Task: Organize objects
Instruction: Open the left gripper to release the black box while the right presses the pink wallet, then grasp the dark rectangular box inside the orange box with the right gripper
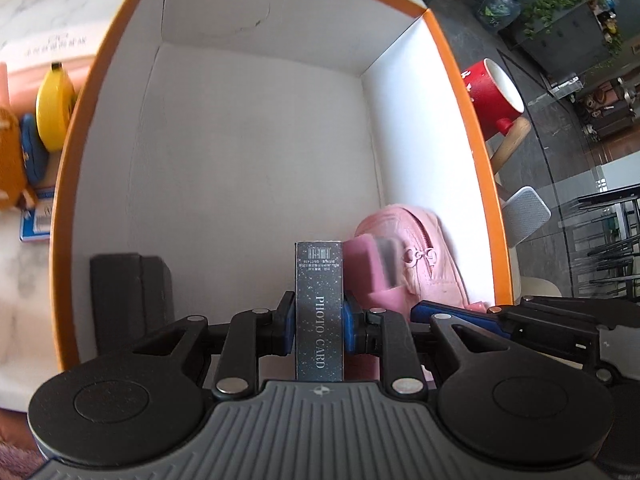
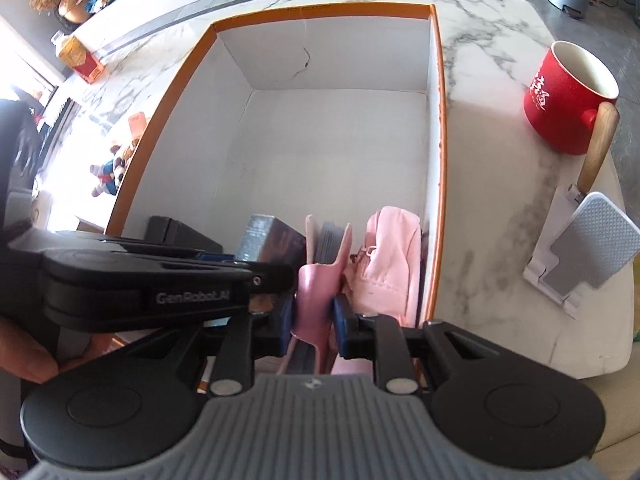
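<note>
My left gripper is shut on a dark starry box marked PHOTO CARD, held upright inside the orange-rimmed white box. The same dark box shows in the right wrist view beside the left gripper's body. My right gripper is shut on a pink folder-like case with dark pages, standing in the white box next to a pink pouch. That pink pouch leans against the right wall. A black box stands at the left wall.
On the marble table sit a red mug, a wooden-handled white stand, and a plush toy. A yellow banana-shaped item, an orange plush and a blue card lie left of the box. A hand holds the left gripper.
</note>
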A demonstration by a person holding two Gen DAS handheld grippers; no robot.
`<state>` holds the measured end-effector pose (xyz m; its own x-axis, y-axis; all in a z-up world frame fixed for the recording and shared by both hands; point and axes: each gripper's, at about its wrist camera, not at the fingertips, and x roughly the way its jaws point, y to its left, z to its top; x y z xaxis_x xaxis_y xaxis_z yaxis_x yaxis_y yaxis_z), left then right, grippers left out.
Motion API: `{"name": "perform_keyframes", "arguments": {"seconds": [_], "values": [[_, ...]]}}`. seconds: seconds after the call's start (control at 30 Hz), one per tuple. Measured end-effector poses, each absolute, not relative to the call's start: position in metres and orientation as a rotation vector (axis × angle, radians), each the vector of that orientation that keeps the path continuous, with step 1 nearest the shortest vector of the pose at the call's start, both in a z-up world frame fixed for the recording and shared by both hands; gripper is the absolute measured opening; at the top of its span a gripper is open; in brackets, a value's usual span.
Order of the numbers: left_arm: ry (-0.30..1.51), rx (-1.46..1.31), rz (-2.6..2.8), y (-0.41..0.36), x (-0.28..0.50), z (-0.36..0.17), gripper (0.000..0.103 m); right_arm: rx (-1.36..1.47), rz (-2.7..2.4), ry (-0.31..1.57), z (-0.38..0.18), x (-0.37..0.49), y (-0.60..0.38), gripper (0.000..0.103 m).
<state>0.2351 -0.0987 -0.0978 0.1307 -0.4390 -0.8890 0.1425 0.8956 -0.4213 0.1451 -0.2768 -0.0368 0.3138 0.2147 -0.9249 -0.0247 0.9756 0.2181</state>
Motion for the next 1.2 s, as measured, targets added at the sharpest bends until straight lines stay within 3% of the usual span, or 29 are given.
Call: {"name": "perform_keyframes", "arguments": {"seconds": [0.43, 0.53, 0.73, 1.2], "values": [[1.384, -0.391, -0.441, -0.084, 0.237, -0.097, 0.036, 0.025, 0.225, 1.207, -0.025, 0.133, -0.266, 0.022], [1.391, -0.367, -0.449, -0.089, 0.236, -0.101, 0.029, 0.008, 0.229, 1.201, -0.025, 0.132, -0.265, 0.022], [1.373, -0.35, -0.473, -0.089, 0.233, -0.095, 0.026, 0.012, 0.231, 1.197, -0.026, 0.132, -0.264, 0.022], [1.159, -0.016, -0.478, -0.046, 0.223, -0.01, 0.03, 0.216, 0.437, 1.1, -0.016, 0.142, -0.24, 0.023]]}}
